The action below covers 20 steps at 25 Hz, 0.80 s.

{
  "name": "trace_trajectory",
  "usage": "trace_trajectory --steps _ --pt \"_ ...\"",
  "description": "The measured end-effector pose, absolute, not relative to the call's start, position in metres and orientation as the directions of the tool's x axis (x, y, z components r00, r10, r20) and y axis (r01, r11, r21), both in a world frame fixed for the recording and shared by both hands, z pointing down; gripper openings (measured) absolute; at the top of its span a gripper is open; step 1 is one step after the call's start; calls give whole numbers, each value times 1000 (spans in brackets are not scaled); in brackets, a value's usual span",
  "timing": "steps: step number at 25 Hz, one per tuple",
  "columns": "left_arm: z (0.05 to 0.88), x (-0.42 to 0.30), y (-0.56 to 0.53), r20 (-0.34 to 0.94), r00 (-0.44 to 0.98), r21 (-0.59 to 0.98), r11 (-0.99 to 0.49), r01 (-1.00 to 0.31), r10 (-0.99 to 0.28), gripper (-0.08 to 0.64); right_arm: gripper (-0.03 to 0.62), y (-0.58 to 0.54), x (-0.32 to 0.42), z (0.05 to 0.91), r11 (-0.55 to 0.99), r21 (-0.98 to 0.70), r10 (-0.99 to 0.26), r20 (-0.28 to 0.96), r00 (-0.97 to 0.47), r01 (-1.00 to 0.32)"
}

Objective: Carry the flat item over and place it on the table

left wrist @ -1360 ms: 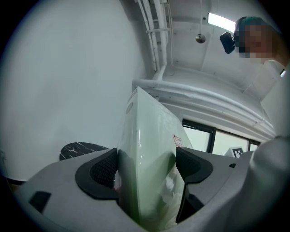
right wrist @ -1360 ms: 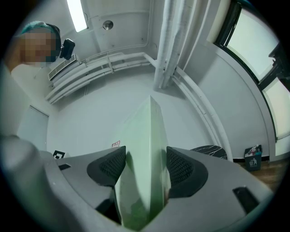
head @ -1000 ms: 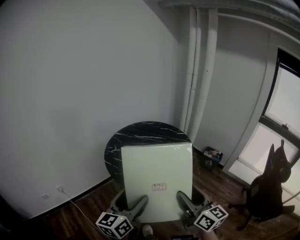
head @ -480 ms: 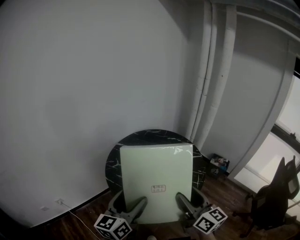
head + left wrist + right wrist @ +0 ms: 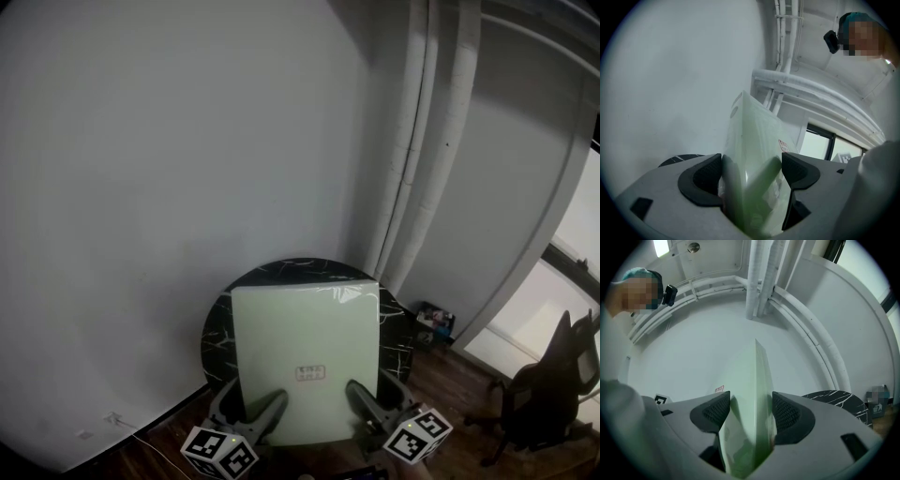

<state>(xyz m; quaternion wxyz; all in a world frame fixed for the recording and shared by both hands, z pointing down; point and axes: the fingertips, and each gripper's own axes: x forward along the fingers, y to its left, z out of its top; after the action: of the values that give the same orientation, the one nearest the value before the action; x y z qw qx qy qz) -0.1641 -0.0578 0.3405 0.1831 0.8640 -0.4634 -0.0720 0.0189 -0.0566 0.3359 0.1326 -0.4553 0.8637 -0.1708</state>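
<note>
Over the round black table (image 5: 217,323), the pale green flat item (image 5: 305,342) is held at its near edge by both claws: left gripper (image 5: 270,407) and right gripper (image 5: 360,399) are each clamped on it. Both should lower together and evenly, so it lands flat.

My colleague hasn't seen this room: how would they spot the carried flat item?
Find the round black table by the white wall. Overlapping it in the head view is a pale green panel, near edge clamped by the left gripper and right gripper. Unlike the table, it is square-cornered and labelled.
</note>
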Motion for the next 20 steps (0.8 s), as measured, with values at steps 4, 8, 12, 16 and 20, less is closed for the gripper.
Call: trace_trajectory --steps 4,8,12,16,20 --pt "341 -161 -71 43 576 388 -517 -763 -816 394 236 -67 22 337 516 -418 -840 -75 -538 -748" --pt "344 -157 -83 47 577 389 -517 -762 -815 394 236 -78 26 340 510 -417 -843 -69 -533 -753" --pt "343 -153 -93 45 577 383 -520 -764 -815 394 236 -87 30 339 514 -416 -842 -81 -533 -750" --pt "338 -146 -97 27 571 378 -521 -765 -820 394 236 -93 37 334 528 -404 -836 -93 -541 -747" --pt "334 -140 -102 25 572 372 -523 -767 -820 394 236 -96 42 330 526 -403 -838 -100 -536 -749"
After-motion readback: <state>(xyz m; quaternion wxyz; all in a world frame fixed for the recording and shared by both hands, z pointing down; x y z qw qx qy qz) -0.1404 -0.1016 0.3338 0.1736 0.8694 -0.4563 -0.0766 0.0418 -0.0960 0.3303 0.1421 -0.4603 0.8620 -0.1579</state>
